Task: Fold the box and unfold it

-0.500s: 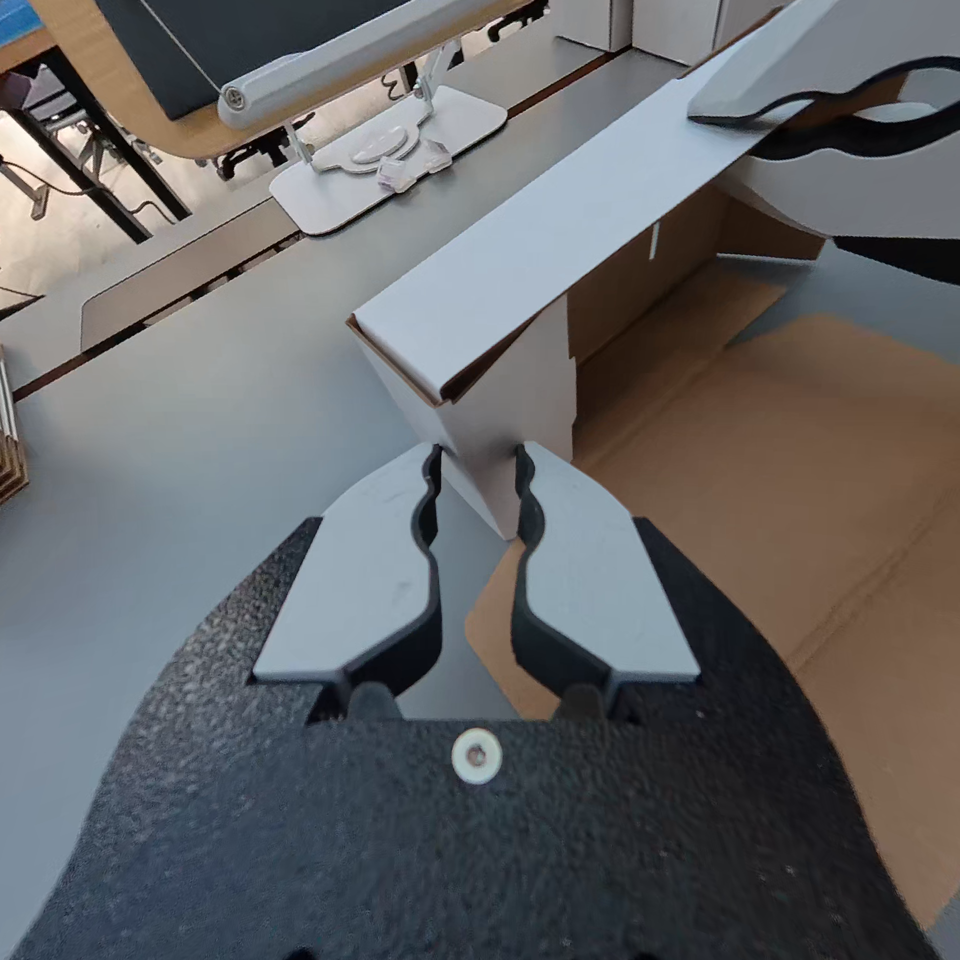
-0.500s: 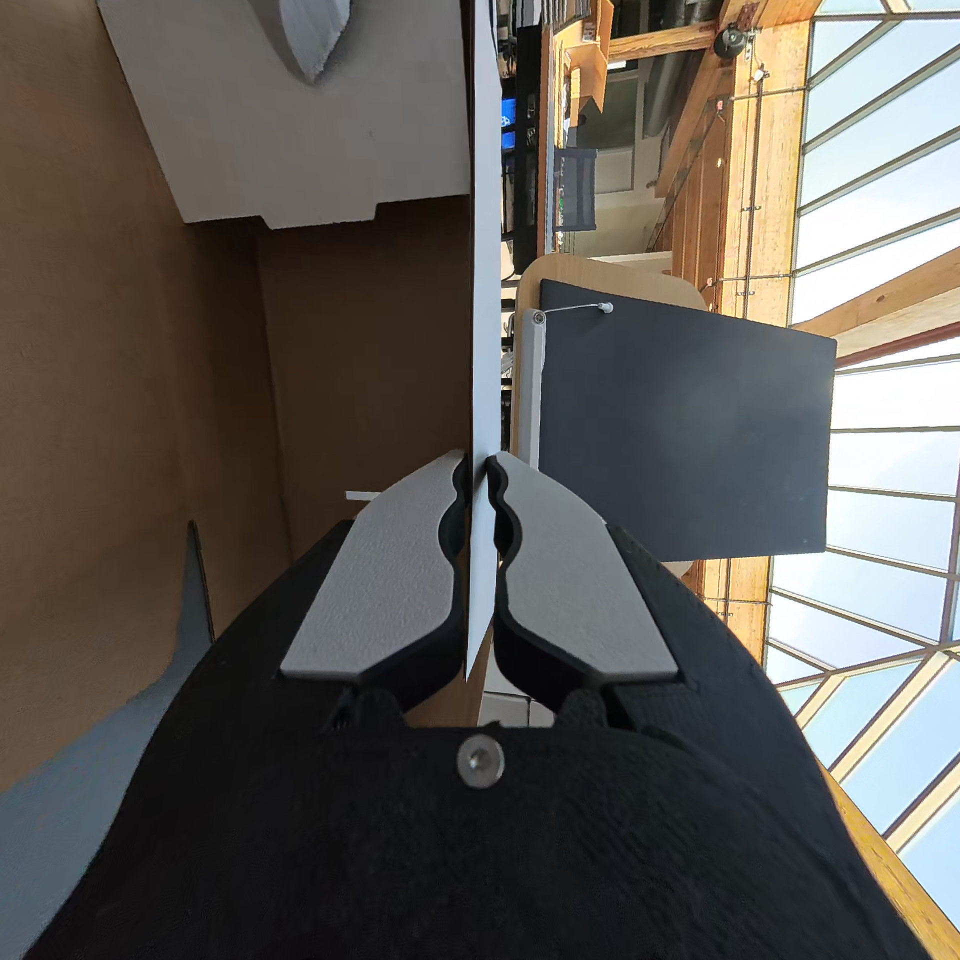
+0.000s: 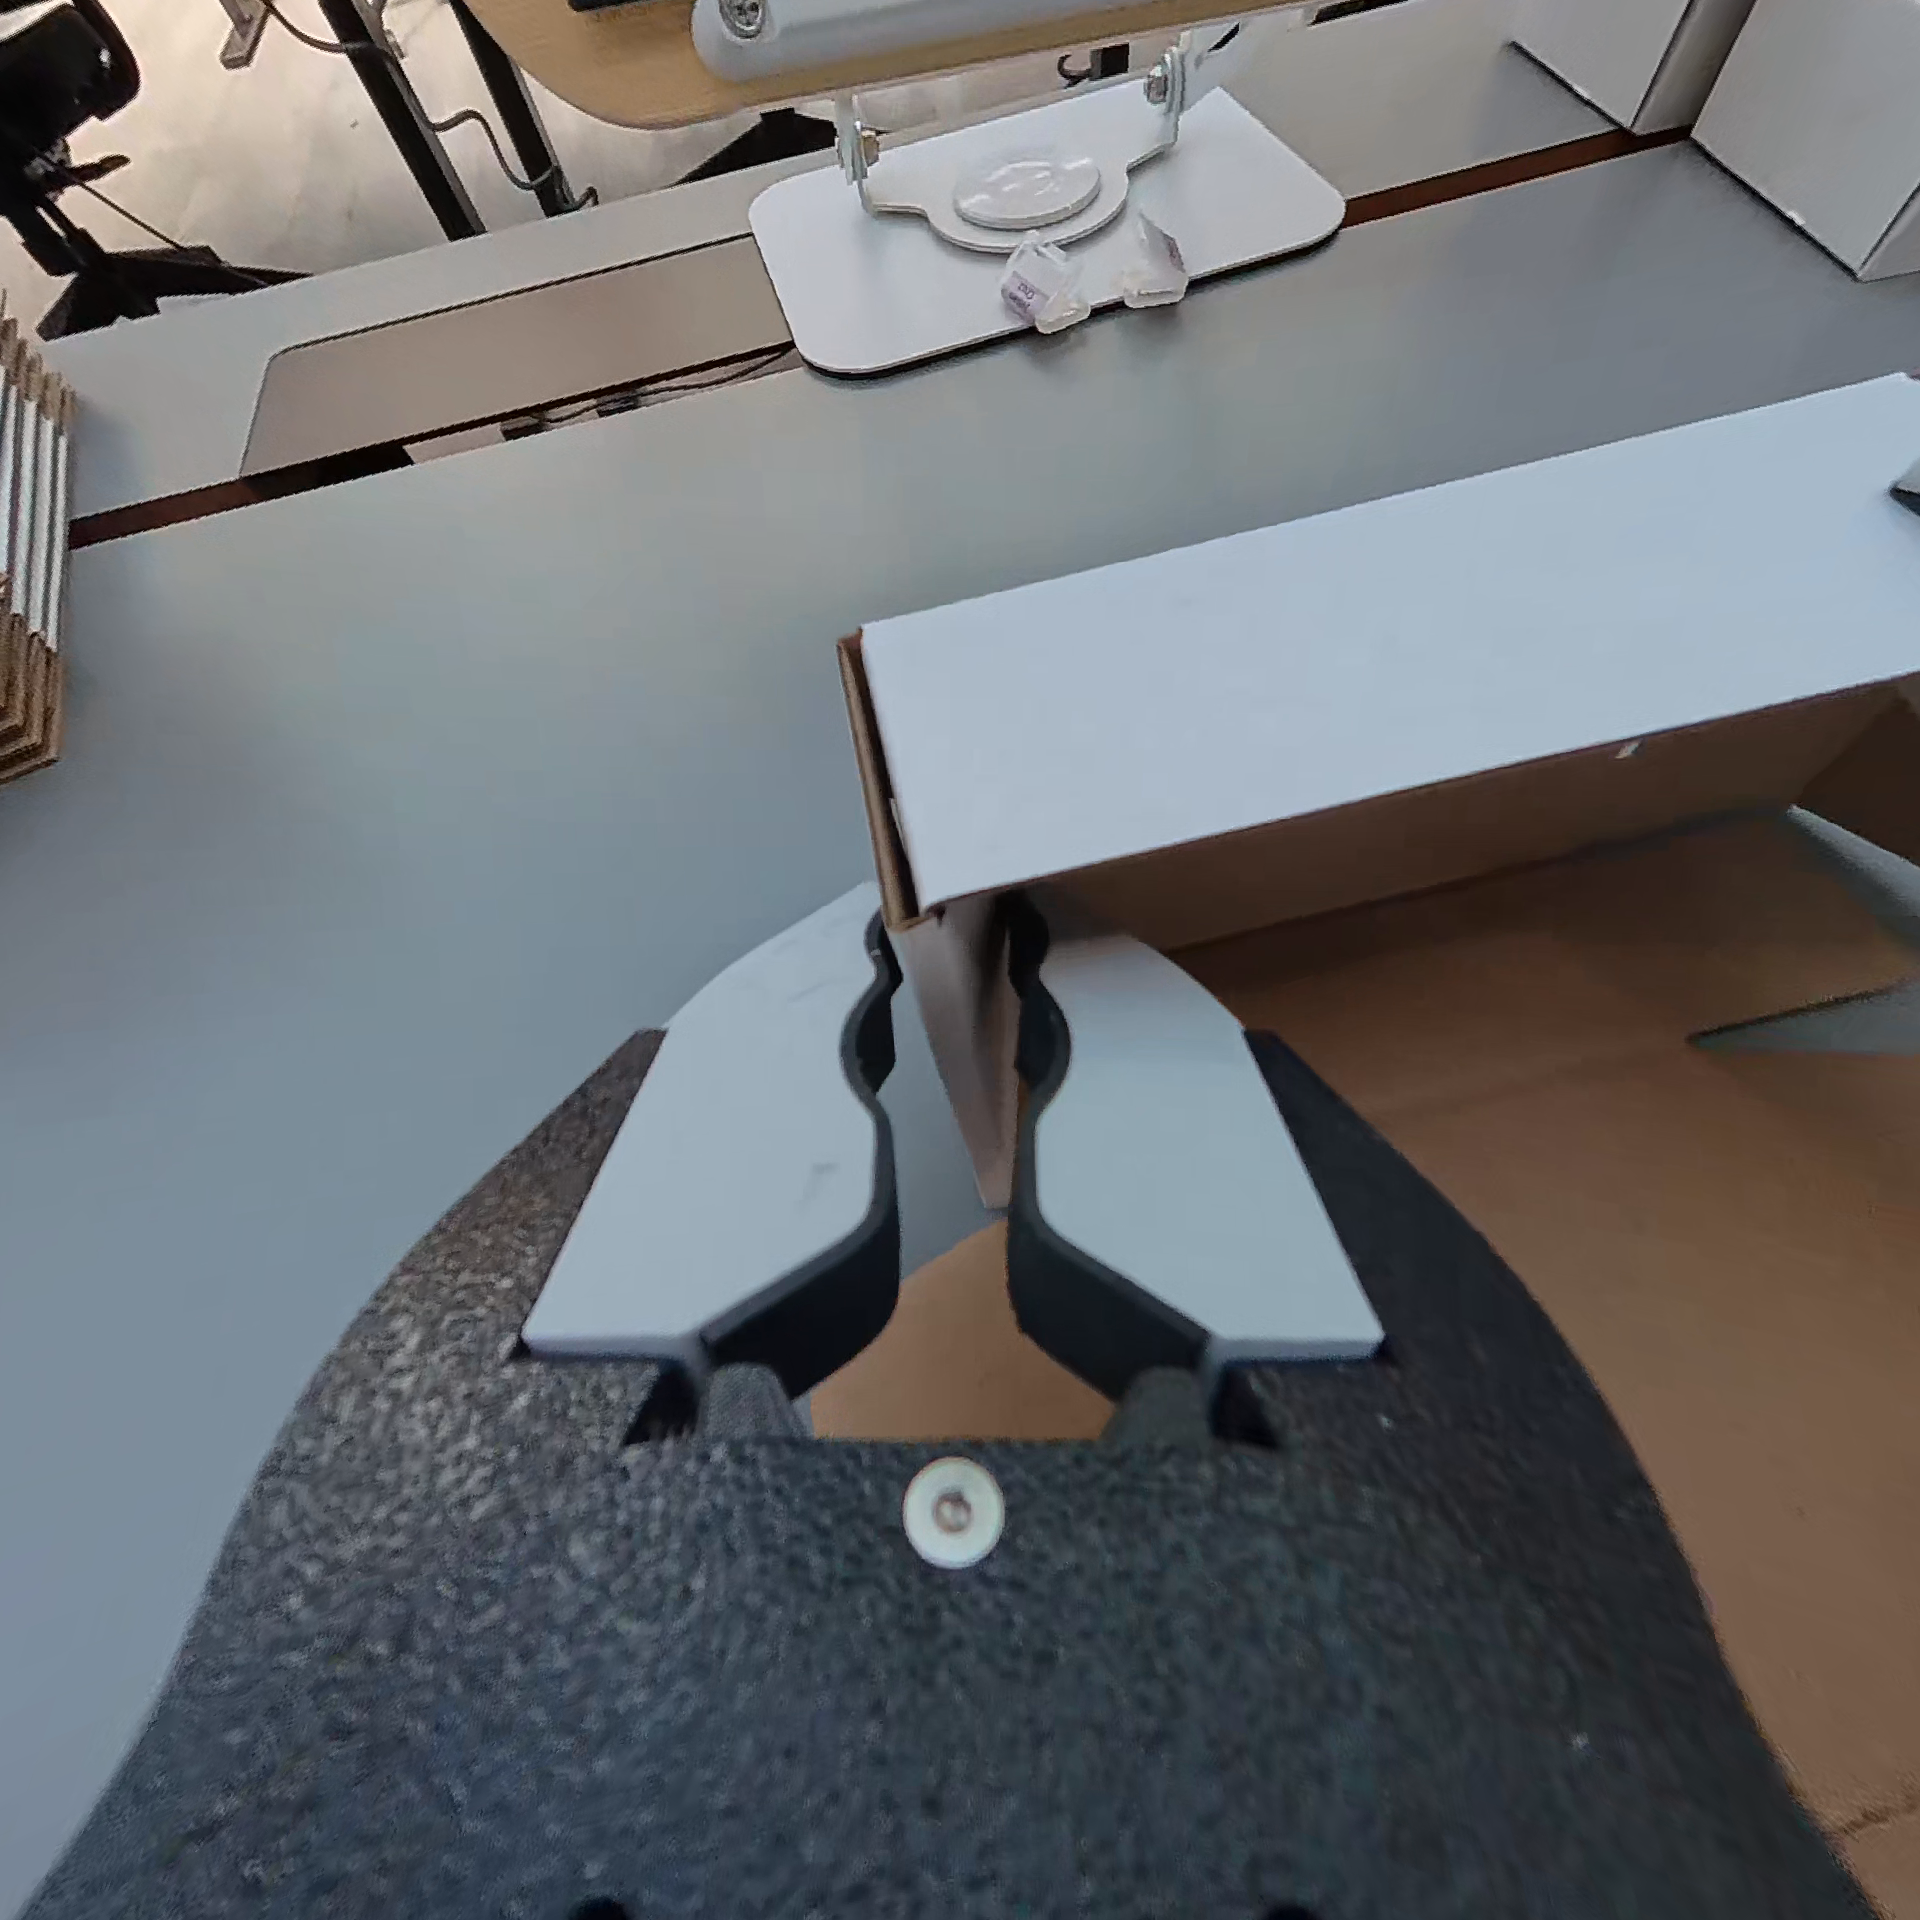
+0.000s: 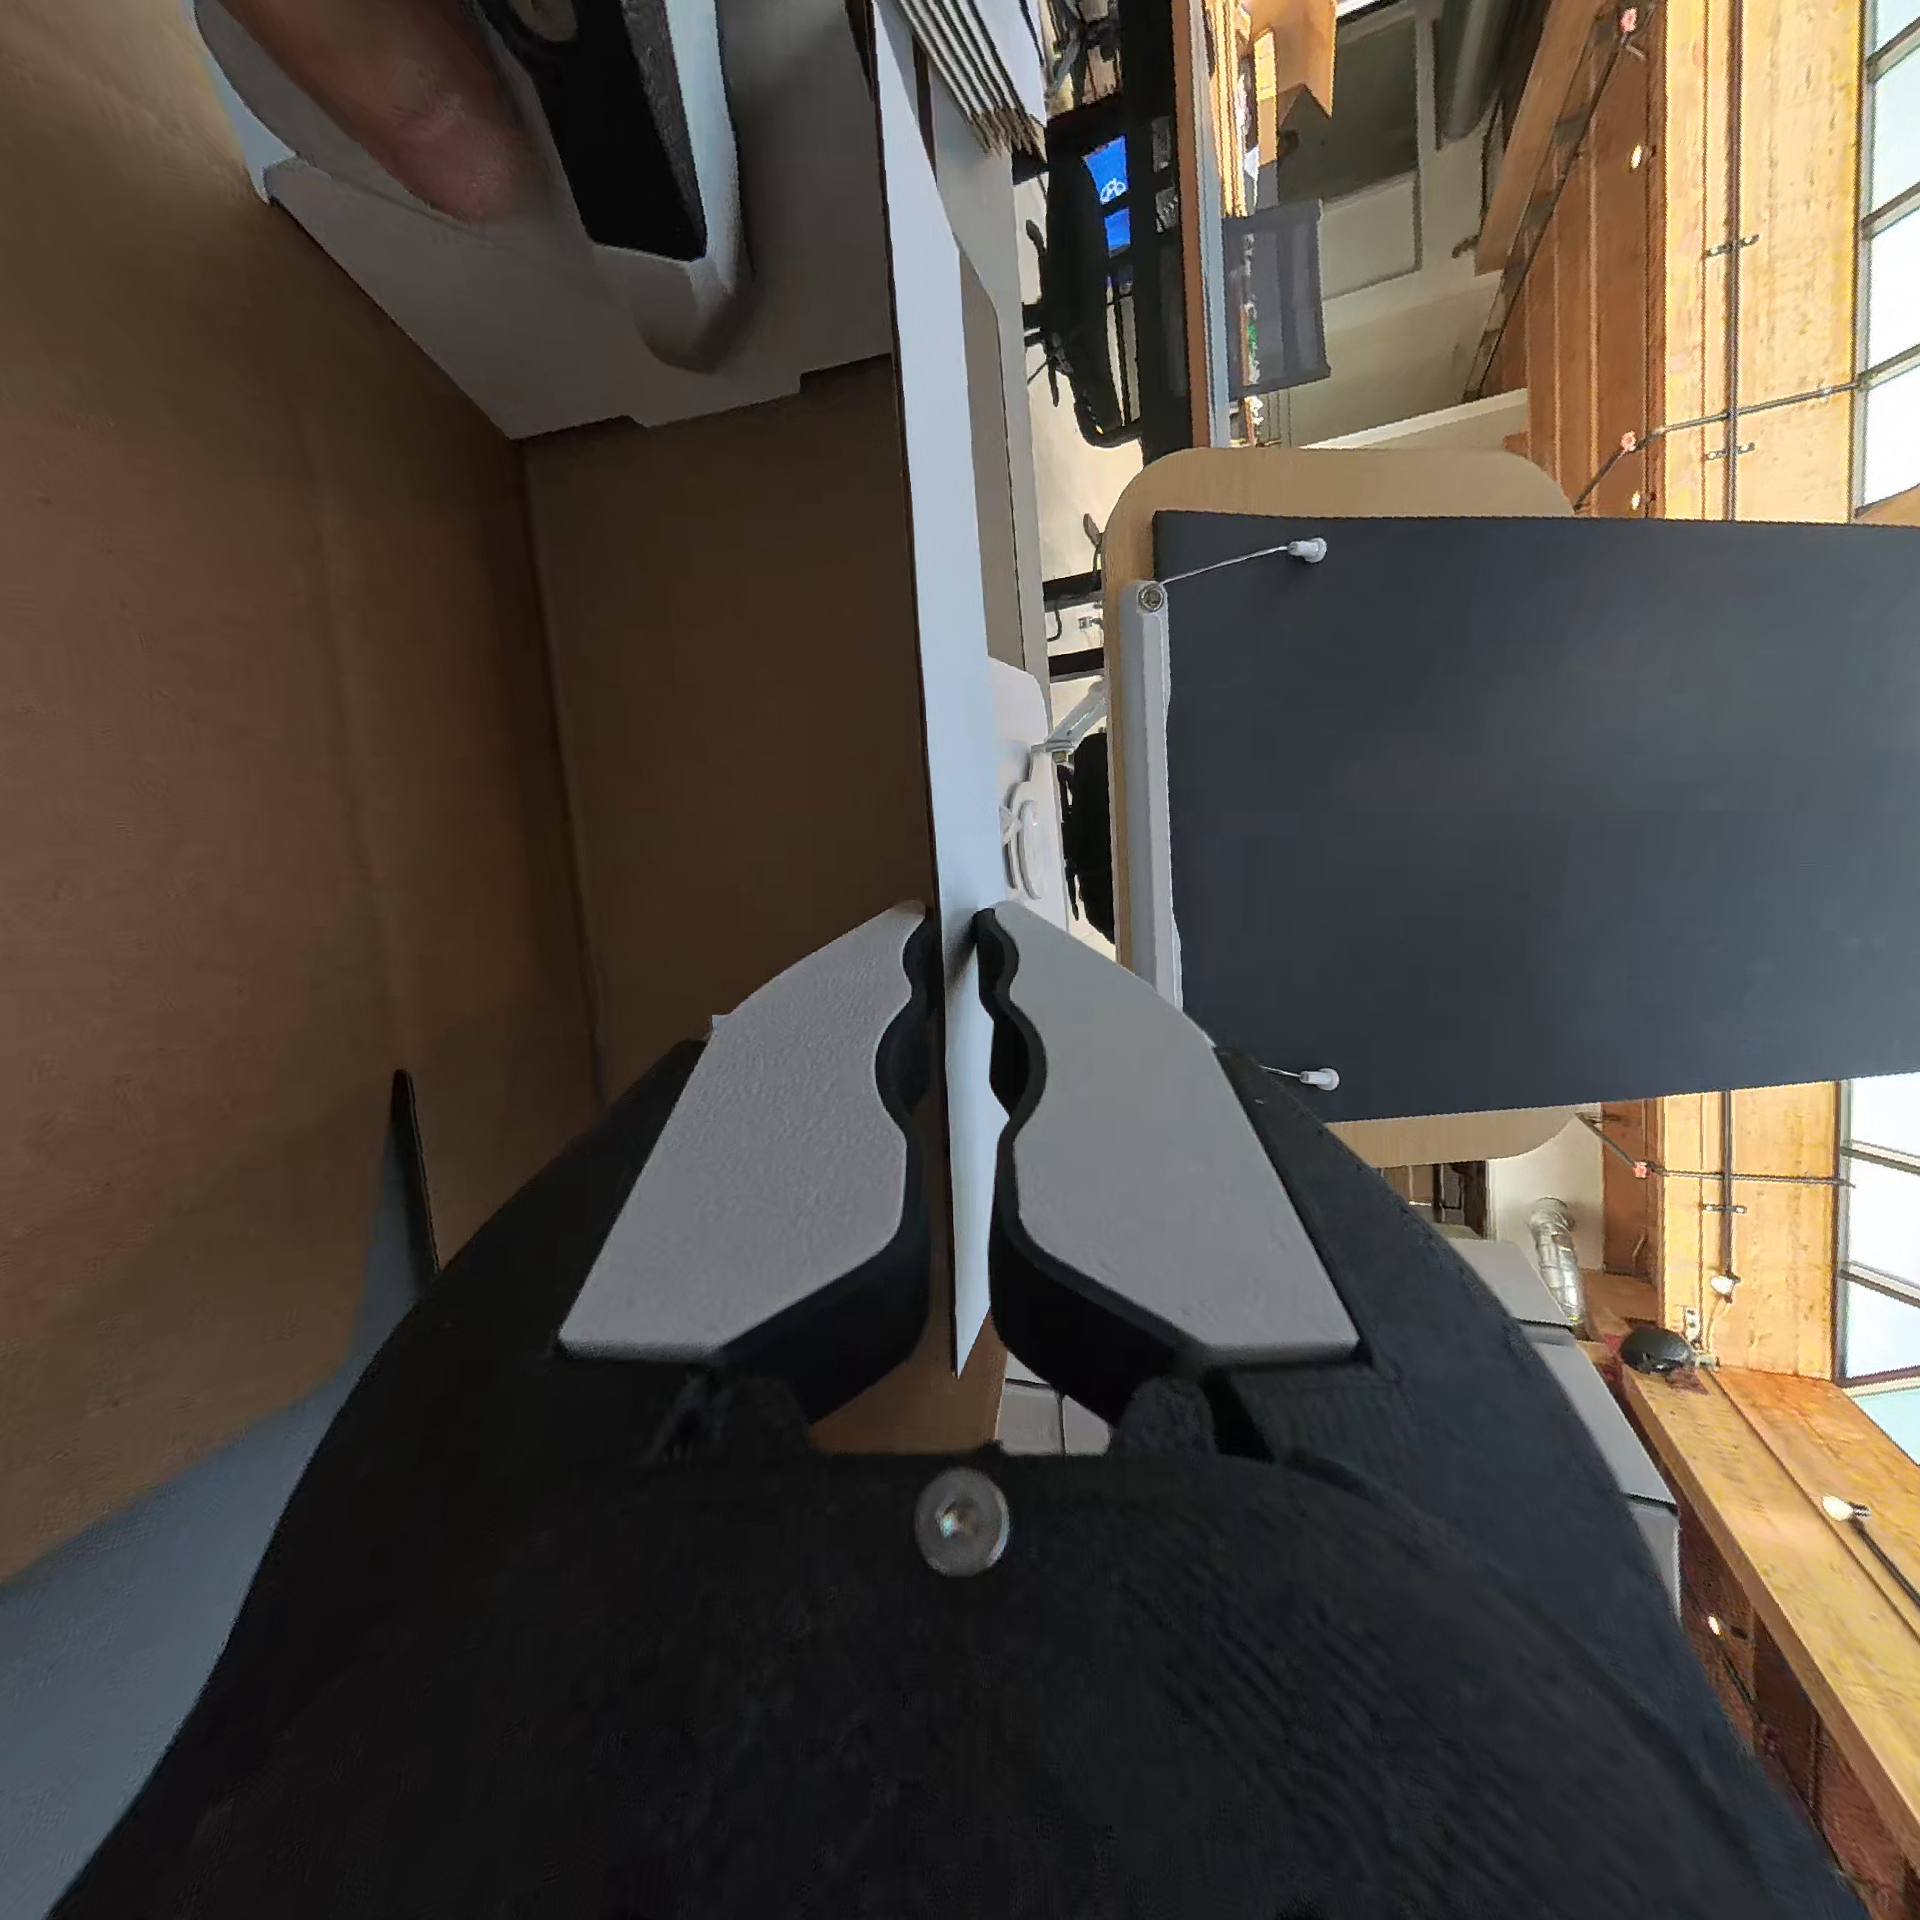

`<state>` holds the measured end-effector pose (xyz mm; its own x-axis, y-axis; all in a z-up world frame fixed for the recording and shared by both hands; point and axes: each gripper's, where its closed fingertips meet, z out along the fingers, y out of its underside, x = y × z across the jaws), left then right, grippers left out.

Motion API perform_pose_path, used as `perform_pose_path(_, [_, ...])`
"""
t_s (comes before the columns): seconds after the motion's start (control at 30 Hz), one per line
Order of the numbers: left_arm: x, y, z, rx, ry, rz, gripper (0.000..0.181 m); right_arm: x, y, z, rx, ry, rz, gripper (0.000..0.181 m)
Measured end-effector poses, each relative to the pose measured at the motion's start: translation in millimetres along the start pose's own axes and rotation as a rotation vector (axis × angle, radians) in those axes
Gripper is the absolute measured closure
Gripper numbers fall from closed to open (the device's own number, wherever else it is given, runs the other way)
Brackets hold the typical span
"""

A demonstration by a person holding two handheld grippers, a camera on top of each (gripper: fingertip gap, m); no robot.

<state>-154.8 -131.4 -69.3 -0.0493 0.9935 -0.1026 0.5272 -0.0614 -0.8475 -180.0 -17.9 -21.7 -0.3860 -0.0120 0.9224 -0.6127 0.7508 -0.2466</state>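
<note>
The left gripper [image 3: 943, 925] has a black, coarse-grained plastic body that widens toward the camera, a round silver screw [image 3: 954, 1511] set in its middle, and two pale grey flat-topped fingers [image 3: 727, 1164] with wavy black rubber inner edges. The right gripper [image 4: 952, 916] is built the same: matte black textured body, one silver hex-socket screw [image 4: 961, 1524] at the centre, and light grey fingers [image 4: 1164, 1164] lined with scalloped black pads.

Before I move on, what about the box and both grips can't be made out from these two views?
- Left gripper contact: the jaws straddle the end flap, with gaps visible.
- Box right end: cut off by the left view's edge.
- Right gripper panel's lower edge: hidden behind its body.
</note>
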Motion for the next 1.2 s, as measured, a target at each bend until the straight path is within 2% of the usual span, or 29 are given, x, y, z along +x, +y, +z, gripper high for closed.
perform_pose_path(0.2, [-5,-3,7,0.046,-0.038,-0.078,0.168,-4,-4,-3,0.006,0.005,0.054,0.172])
perform_pose_path(0.3, [-10,-3,9,0.071,-0.065,-0.103,0.176,-7,-7,-5,0.0,0.037,0.04,0.172])
perform_pose_path(0.4, [-12,-5,12,0.107,-0.062,-0.152,0.176,-8,-9,-7,-0.011,0.044,0.008,0.171])
perform_pose_path(0.47, [-11,-5,12,0.115,-0.032,-0.176,0.176,-10,-10,-8,-0.006,0.026,0.015,0.17])
perform_pose_path(0.53, [-11,-5,12,0.116,-0.026,-0.154,0.176,-13,-11,-11,0.003,-0.029,0.011,0.16])
perform_pose_path(0.67, [-12,-5,12,0.117,-0.039,-0.149,0.175,-4,-38,-32,0.145,-0.109,0.144,0.159])
perform_pose_path(0.73, [-12,-5,12,0.117,-0.047,-0.144,0.175,12,-52,-35,0.196,-0.094,0.237,0.171])
perform_pose_path(0.8, [-12,-5,12,0.117,-0.055,-0.136,0.175,26,-58,-25,0.201,-0.05,0.259,0.181])
perform_pose_path(1.0, [-14,-5,12,0.115,-0.086,-0.137,0.174,-4,-58,24,0.045,-0.233,0.272,0.181])
perform_pose_path(1.2, [-18,-5,11,0.121,-0.088,-0.174,0.173,-11,-58,26,0.049,-0.15,0.259,0.181])
